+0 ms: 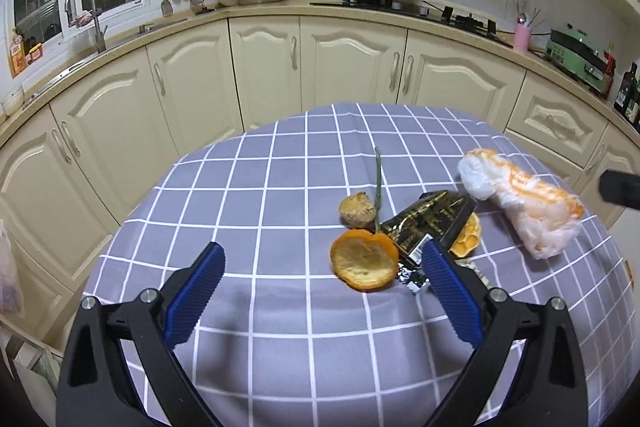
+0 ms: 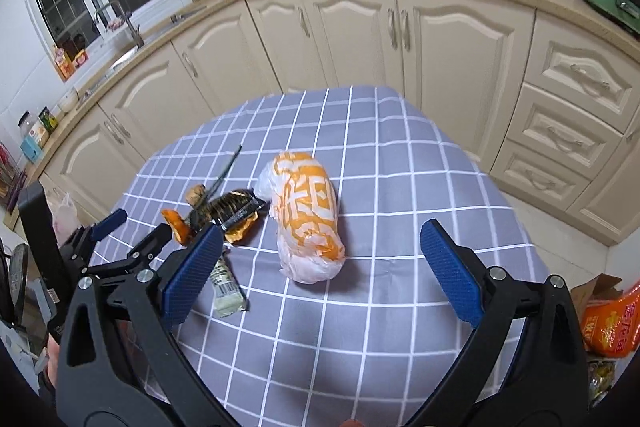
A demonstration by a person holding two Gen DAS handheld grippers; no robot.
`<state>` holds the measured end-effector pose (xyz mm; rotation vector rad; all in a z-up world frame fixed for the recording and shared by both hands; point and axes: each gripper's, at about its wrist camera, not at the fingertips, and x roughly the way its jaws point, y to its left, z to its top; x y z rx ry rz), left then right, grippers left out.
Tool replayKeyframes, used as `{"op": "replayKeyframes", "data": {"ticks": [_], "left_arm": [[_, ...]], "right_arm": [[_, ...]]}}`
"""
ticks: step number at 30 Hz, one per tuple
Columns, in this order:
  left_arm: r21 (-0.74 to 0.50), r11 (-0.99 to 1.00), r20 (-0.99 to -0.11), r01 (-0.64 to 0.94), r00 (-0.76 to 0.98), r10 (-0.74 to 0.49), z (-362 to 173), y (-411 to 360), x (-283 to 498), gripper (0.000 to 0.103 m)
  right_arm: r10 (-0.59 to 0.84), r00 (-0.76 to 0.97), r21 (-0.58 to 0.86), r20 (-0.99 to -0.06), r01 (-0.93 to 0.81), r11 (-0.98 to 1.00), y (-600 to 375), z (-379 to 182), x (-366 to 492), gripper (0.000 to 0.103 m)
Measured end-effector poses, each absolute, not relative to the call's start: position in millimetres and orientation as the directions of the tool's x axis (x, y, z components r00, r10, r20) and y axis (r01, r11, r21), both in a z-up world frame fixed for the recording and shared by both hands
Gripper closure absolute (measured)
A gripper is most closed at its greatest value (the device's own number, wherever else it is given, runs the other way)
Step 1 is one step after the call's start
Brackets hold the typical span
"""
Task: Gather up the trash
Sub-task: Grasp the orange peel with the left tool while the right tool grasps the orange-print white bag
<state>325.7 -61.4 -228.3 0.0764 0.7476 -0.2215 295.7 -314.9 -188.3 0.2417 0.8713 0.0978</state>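
Overhead, both grippers (image 1: 322, 261) (image 2: 320, 239) agape above trash (image 1: 428, 227).

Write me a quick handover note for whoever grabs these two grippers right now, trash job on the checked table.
Left gripper: open, empty, hovering low over the tablecloth, its right finger next to the black wrapper.
Right gripper: open, empty, lined up toward the orange-and-white plastic bag.
On the table, all in one cluster: orange peel, a second peel under the wrapper, a brown lump, a green stem, a small pale packet.
Done: nothing picked up as far as these views show.
Left: collect every piece. No bin is clearly visible.
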Motion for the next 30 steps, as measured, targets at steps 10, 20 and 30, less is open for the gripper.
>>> {"op": "replayKeyframes", "data": {"ticks": [10,20,30], "left_arm": [[-0.046,0.95,-0.723,0.308,0.646,-0.244,-237.2,-71.3,344.2,0.029],[-0.074,0.95,-0.73,0.303,0.632,-0.258,-236.0,-68.2,330.3,0.069],[-0.095,0.943,-0.651,0.32,0.696,-0.302,-194.5,-73.5,287.0,0.07]], "right_arm": [[0.231,0.548,0.278,-0.804,0.003,0.961,-307.1,-234.9,335.4,0.055],[0.255,0.604,0.317,-0.755,-0.004,0.948,-320.3,-217.5,306.1,0.065],[0.267,0.673,0.366,-0.69,0.005,0.931,-343.8,-191.1,268.0,0.065]]}}
